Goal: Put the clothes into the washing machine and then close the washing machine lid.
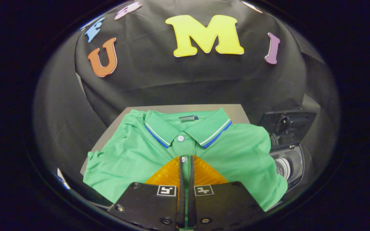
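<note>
One shirt, jaws pinched on it

A staged booth, not a real laundry room: black cloth hangs as the back wall and drapes down both sides. A grey table carries a folded green polo shirt, and a small washing machine stands at its right edge, lid raised.

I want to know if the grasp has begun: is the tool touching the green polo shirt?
Touching. In the gripper view the tool has its fingers nearly together over the green polo shirt, with a strip of the button placket pinched between them.
</note>
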